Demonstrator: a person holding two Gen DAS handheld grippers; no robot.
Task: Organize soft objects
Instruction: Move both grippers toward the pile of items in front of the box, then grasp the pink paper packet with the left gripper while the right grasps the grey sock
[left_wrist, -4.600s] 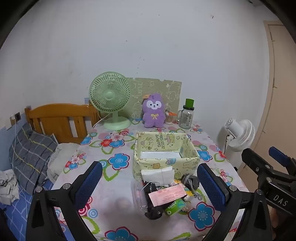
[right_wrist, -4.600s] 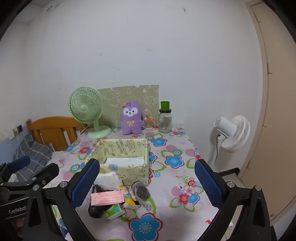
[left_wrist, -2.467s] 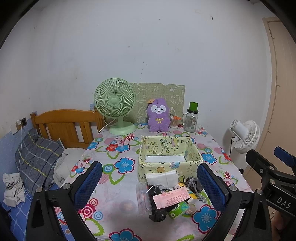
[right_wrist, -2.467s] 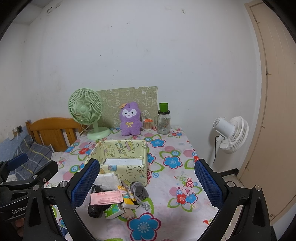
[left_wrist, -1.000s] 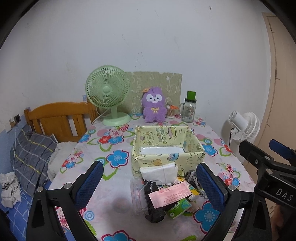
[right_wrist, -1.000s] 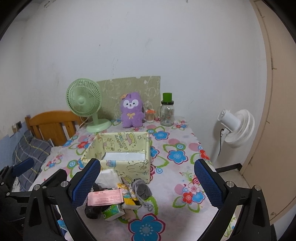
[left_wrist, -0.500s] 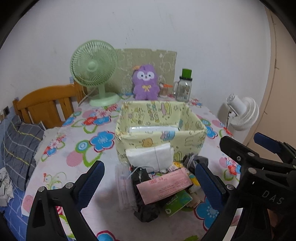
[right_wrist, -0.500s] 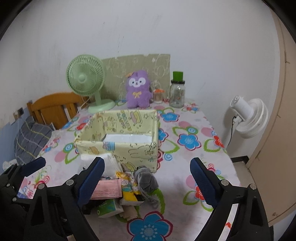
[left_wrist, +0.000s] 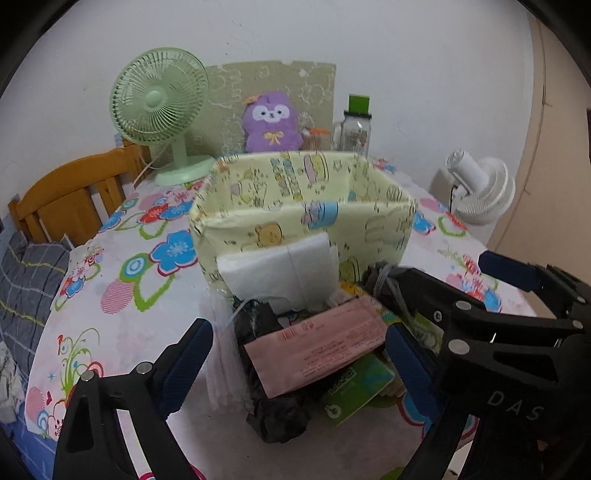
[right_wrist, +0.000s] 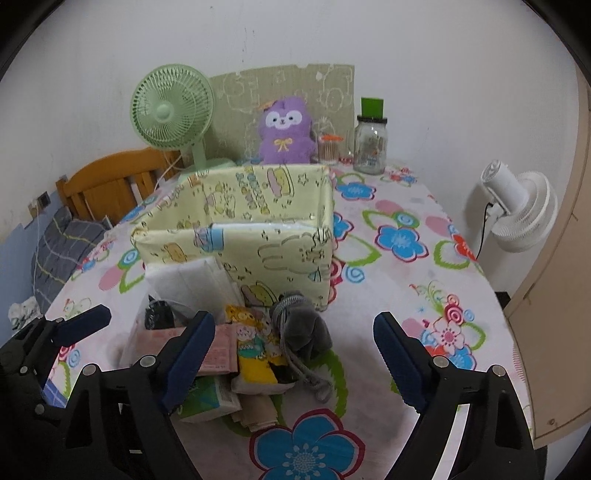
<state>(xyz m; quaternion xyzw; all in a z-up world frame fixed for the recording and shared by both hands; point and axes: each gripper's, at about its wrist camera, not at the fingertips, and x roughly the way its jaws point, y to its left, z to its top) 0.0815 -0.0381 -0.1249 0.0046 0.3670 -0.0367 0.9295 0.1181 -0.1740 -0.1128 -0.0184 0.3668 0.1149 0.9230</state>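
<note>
We find both grippers tilted down over a heap of soft goods on the desk, which is covered in a white cloth with bright flower prints. The left gripper has its blue-padded fingers apart and closing; the pink flat packet and the black crumpled bag lie in the gap, and no pad presses on them. The right gripper also has its fingers apart and closing, untouched by the grey drawstring pouch and the yellow cartoon-print sachet between them. At 12 o'clock of the heap stands the pale yellow cartoon-print fabric box, open at the top. A white folded tissue pack leans against its near wall. A green-and-white tissue packet lies at the heap's 7 o'clock edge in the right wrist view. Beyond the box, at 12 o'clock, sit a purple plush toy, a mint-green desk fan and a glass jar with a green lid. A white floor fan stands at 3 o'clock, off the desk.
</note>
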